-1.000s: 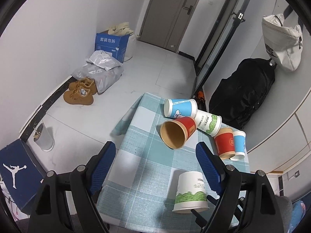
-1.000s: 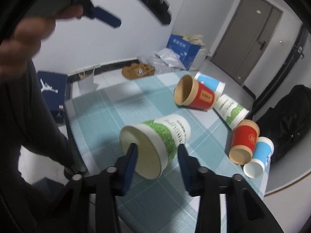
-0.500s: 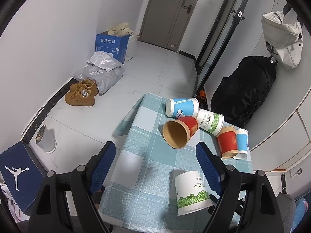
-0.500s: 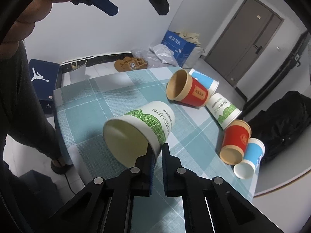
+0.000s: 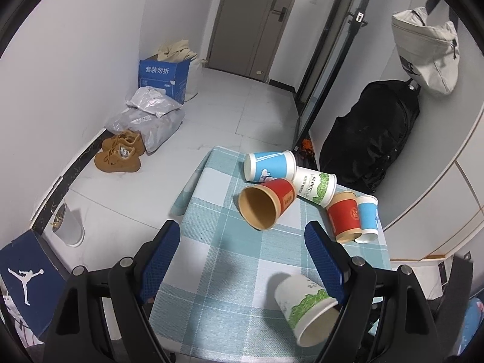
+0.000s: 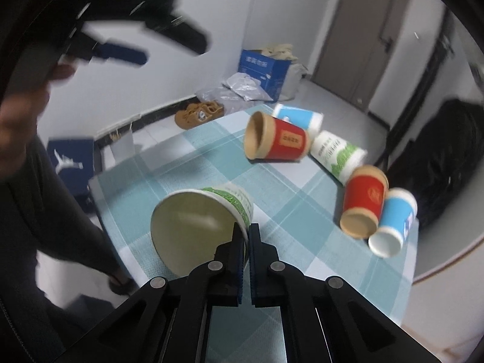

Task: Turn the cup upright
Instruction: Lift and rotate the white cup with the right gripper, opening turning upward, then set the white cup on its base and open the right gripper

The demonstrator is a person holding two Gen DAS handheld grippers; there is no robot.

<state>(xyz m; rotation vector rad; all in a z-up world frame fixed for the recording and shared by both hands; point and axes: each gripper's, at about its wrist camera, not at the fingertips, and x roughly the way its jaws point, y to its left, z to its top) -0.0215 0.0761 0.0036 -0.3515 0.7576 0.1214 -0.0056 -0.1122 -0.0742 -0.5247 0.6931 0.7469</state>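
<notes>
Right tongs (image 6: 246, 236) are pinched nearly closed on the rim of the white-and-green paper cup (image 6: 199, 227), one finger inside the mouth and one outside, so the cup's tilted with its open mouth facing the camera, sitting around 9 o'clock from the fingertips. From the left wrist view the same cup (image 5: 305, 305) is down at about 5 o'clock, leaning with its mouth toward the lower right, over the near right part of the checked tabletop (image 5: 217, 242); can't tell if its base is touching the cloth or not. Left tongs (image 5: 242, 254) are spread wide and holding nothing, hovering above the tabletop. Further back there's a cluster of cups: a red cup (image 5: 266, 202) on its side with the mouth toward the camera, a blue cup (image 5: 270, 166) lying just behind it and touching, another white-and-green cup (image 5: 316, 183) on its side at their right, then a second red cup (image 5: 345, 217) and a small blue cup (image 5: 367, 217) side by side at about 3 o'clock, both mouth-down. Brown shoes (image 5: 121, 151) and a blue cardboard box (image 5: 165, 75) sit on the floor around 10 to 11 o'clock.
</notes>
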